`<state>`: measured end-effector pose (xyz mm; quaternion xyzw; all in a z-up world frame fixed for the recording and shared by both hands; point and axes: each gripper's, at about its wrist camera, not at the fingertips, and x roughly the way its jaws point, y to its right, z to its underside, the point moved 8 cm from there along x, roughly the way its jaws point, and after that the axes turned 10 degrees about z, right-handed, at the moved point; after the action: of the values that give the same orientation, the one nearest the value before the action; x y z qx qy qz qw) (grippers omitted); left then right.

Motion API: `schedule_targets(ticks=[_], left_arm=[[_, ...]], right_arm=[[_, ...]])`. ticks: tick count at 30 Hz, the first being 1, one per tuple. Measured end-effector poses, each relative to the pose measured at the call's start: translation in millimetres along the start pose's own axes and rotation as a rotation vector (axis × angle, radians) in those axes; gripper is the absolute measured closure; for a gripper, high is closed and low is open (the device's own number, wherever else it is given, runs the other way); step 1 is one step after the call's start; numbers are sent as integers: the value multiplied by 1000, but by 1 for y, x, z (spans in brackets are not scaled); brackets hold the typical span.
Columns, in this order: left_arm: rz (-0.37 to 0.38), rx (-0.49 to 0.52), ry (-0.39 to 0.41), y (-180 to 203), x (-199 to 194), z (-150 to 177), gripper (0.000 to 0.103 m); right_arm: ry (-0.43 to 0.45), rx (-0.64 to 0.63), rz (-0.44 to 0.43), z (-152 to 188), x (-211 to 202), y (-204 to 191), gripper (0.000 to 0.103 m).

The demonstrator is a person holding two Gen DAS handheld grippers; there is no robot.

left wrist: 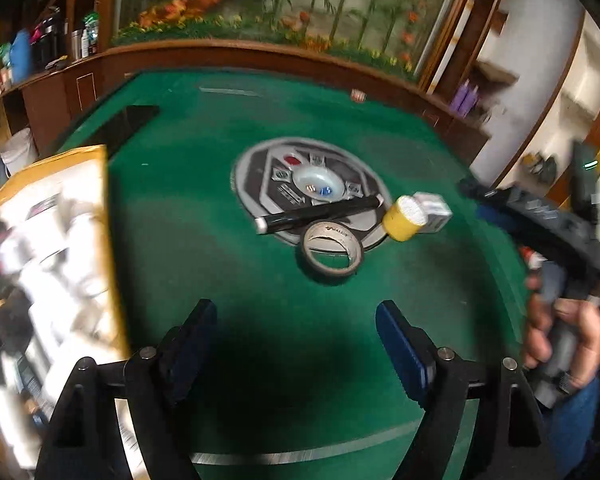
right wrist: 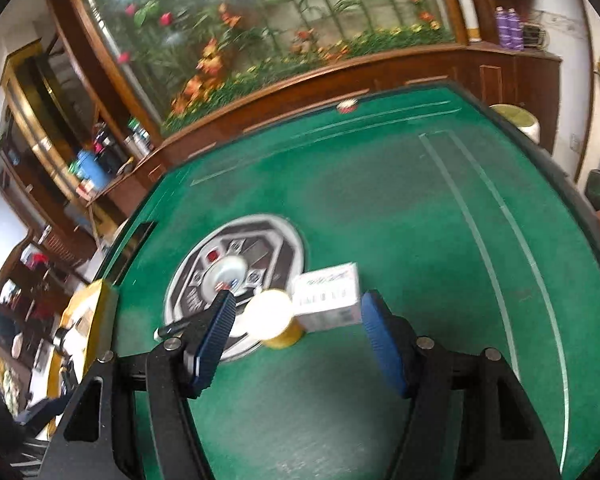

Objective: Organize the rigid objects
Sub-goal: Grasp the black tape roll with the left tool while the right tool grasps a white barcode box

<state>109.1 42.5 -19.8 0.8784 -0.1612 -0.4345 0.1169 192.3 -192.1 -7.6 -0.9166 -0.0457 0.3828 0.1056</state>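
Hovering over the green table [left wrist: 204,208], left tongs [left wrist: 296,344] spread wide with nothing between the pads. Right tongs [right wrist: 298,340] likewise spread and pinching nothing, with the yellow container [right wrist: 276,320] and white box [right wrist: 328,296] lying on the felt just beyond the fingertips. Seen from the left wrist, that yellow container [left wrist: 404,218] lying tipped on its side, touching the white box [left wrist: 432,212] at the rim of the round grey disc [left wrist: 260,176]. Black marker [left wrist: 320,214] resting across the disc's near part. Roll of tape [left wrist: 332,250] leaning partly on the disc's near edge, just in front of the marker. Yellow-edged box [left wrist: 52,248] blurring past at the left of the table. A hand [left wrist: 560,336] gripping the right tool's handle at the far right.
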Motion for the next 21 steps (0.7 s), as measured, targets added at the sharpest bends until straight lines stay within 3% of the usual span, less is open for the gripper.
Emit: schedule_targets(ticks=[3,11,13,15,20,21], left_arm=[[-76,45,-45,5,35,-9,18],[-153,90,-90,9,83,-20,18],[-158,110,-68,9,83,-23,21],[-152,120,-54,10,77,-21,41],[-128,121,-49,12,59,0,41],[-133,126,-44,12,54,7,41]], right_arm=[[-18,26,4,-1,7,7,34],[-25,66,17,-7,17,23,34],[-5,52,31,-11,23,22,34],[10,37,36,-15,33,20,34],[-79,13,-53,-10,72,13,35],[-106,4,-77,-7,76,11,40]])
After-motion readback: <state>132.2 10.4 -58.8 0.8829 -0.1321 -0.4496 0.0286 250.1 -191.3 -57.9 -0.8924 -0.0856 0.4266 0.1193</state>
